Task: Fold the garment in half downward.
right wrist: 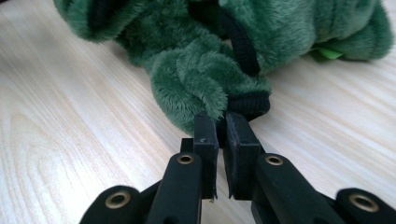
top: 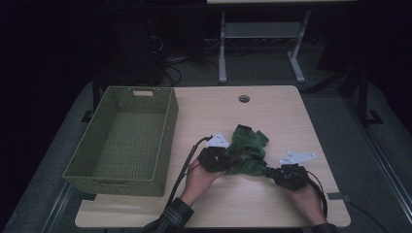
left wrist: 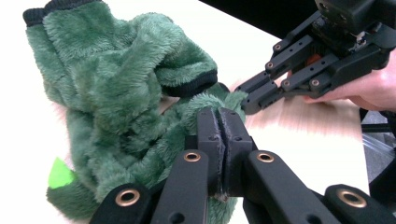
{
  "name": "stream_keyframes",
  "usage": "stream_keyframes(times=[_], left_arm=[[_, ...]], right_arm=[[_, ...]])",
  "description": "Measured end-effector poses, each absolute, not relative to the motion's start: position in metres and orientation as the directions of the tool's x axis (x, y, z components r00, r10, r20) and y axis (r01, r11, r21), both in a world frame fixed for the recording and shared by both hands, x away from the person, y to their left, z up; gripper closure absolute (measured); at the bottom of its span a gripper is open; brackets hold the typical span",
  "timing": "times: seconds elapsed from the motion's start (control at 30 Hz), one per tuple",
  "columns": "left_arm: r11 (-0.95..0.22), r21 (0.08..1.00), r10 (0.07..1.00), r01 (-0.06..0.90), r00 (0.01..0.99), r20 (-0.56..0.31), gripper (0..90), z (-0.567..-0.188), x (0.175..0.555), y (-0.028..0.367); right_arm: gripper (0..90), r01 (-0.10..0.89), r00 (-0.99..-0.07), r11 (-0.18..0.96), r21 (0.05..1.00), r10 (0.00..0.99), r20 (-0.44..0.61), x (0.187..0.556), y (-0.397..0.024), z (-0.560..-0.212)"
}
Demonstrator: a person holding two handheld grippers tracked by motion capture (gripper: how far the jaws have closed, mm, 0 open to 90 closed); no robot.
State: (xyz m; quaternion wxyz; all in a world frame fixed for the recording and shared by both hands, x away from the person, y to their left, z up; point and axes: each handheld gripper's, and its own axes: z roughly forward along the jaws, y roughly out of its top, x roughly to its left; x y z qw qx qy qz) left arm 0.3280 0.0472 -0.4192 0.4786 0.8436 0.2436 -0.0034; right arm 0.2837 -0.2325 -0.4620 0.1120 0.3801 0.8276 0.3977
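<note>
A fuzzy green garment (top: 248, 148) with black knit cuffs lies crumpled on the wooden table (top: 282, 116), near the front middle. My left gripper (top: 227, 163) is at its left side, and in the left gripper view its jaws (left wrist: 219, 119) are pressed together on a fold of the green pile (left wrist: 116, 93). My right gripper (top: 268, 171) is at the garment's right corner. In its own view it (right wrist: 221, 122) is shut on a black cuff edge (right wrist: 247, 103). The left gripper view also shows the right gripper (left wrist: 247, 103) biting the fabric's tip. A bright green label (left wrist: 60, 172) pokes out.
An empty green woven basket (top: 164, 141) stands on the left part of the table, close to the left gripper. A round cable hole (top: 244, 99) sits at the table's far middle. The legs of a grey desk frame (top: 222, 53) stand beyond the table.
</note>
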Motion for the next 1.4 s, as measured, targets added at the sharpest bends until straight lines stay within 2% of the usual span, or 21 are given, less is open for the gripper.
stream_keyframes(times=[0.53, 1.03, 1.1, 1.17, 1.23, 1.33, 1.4], left_arm=[[-0.397, 0.810, 0.433, 0.431, 0.866, -0.248, 88.3, -0.414, 0.322, 0.078], [-0.435, 0.737, 0.525, 0.517, 0.811, -0.259, 86.4, -0.452, 0.316, 0.105], [-0.434, 0.743, 0.542, 0.510, 0.806, -0.237, 81.3, -0.449, 0.314, 0.106], [-0.421, 0.754, 0.546, 0.504, 0.805, -0.233, 73.0, -0.443, 0.311, 0.108], [-0.408, 0.768, 0.546, 0.493, 0.806, -0.227, 70.5, -0.434, 0.308, 0.109], [-0.398, 0.789, 0.520, 0.469, 0.823, -0.227, 71.1, -0.422, 0.303, 0.108], [-0.400, 0.797, 0.491, 0.453, 0.840, -0.231, 75.5, -0.416, 0.300, 0.103]], right_arm=[[84.0, 0.531, -0.660, 0.387, 0.754, 0.746, 0.083, 0.275, -0.268, -0.442], [83.4, 0.612, -0.621, 0.379, 0.694, 0.774, 0.125, 0.253, -0.294, -0.460], [79.9, 0.616, -0.619, 0.377, 0.692, 0.775, 0.128, 0.252, -0.295, -0.461], [72.2, 0.610, -0.621, 0.372, 0.700, 0.773, 0.131, 0.251, -0.297, -0.461], [67.2, 0.607, -0.617, 0.358, 0.710, 0.775, 0.136, 0.250, -0.299, -0.458], [64.6, 0.590, -0.615, 0.346, 0.730, 0.778, 0.129, 0.248, -0.300, -0.449], [68.4, 0.570, -0.623, 0.346, 0.746, 0.773, 0.118, 0.248, -0.298, -0.444]])
